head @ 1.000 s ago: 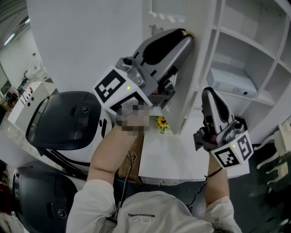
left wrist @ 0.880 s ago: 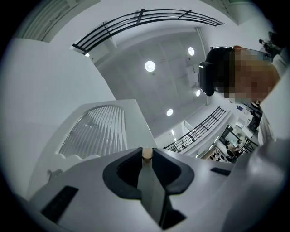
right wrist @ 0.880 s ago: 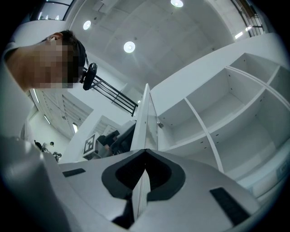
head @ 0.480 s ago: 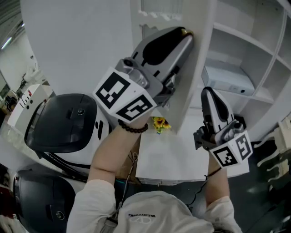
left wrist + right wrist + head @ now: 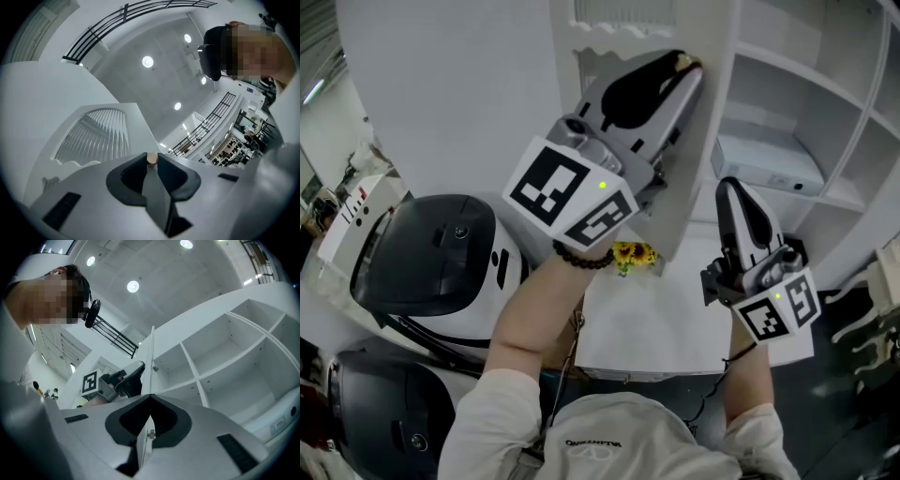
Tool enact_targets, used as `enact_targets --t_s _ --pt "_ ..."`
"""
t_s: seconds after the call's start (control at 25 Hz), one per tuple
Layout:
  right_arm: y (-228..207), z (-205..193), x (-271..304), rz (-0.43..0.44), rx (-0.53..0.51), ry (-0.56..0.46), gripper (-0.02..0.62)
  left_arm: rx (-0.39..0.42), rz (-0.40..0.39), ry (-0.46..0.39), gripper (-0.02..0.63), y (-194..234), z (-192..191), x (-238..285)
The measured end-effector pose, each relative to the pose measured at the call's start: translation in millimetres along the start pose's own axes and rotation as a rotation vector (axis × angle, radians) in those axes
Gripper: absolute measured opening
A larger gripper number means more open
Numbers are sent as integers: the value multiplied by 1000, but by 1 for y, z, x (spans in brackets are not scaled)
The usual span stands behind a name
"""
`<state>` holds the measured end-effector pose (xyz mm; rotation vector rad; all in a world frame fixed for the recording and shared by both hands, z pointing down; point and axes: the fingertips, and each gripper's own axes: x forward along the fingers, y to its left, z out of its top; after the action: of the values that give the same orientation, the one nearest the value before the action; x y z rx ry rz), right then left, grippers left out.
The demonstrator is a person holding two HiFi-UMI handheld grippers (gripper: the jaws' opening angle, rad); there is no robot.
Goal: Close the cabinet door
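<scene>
Two grippers flank the ajar door: left gripper jaws pinch its knob to swing it toward the shelves. Right gripper hangs beside the door, jaws closed, empty.

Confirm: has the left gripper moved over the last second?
Yes. The left gripper, shut on the door knob, has shifted right in the head view: its marker cube sits farther from the black-lidded appliance, nearer the shelves.

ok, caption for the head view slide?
Left gripper on the knob of the partly open cabinet door; right gripper empty beside it.
</scene>
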<state>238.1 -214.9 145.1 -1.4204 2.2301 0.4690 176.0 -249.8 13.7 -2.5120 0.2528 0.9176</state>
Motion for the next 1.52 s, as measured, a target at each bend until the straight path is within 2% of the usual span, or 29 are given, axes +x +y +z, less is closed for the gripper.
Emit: enact_targets --t_s 0.44,1.52 --pt "-23 -9 -4 -17 -36 27 11 92 58 33 71 0 -19 20" --pt "-72 -42 5 -90 -56 92 11 193 93 123 74 11 -64 59"
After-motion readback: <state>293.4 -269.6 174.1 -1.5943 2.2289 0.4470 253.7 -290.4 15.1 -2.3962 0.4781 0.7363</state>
